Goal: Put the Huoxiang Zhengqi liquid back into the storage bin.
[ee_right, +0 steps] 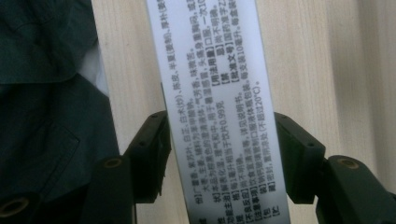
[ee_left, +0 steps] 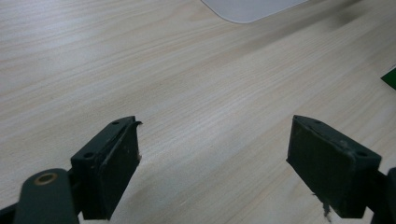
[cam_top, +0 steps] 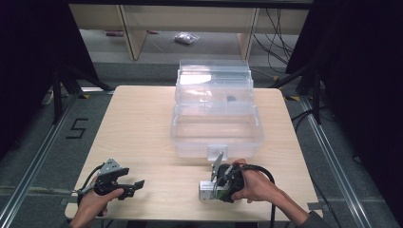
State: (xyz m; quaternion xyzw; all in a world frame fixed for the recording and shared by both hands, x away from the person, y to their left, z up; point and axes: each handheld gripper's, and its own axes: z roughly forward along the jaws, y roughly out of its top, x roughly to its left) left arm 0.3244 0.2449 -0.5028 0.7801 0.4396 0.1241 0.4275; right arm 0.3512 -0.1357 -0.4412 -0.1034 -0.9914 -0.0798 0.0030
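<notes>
A white medicine box point(cam_top: 205, 189) printed with black text, green on one side, lies near the table's front edge. My right gripper point(cam_top: 215, 189) is shut on it; in the right gripper view both black jaws press the long sides of the box point(ee_right: 210, 70) at my right gripper point(ee_right: 219, 154). My left gripper point(cam_top: 138, 185) hovers open at the front left. In the left gripper view my left gripper point(ee_left: 215, 158) has its jaws wide apart over bare wood, nothing between them.
A clear plastic container point(cam_top: 216, 137) with its lid point(cam_top: 214, 80) raised stands at the table's middle and far side; a small dark item point(cam_top: 231, 99) lies inside. Its corner point(ee_left: 252, 7) shows ahead of the left gripper. Dark green cloth point(ee_right: 46, 93) lies beside the box.
</notes>
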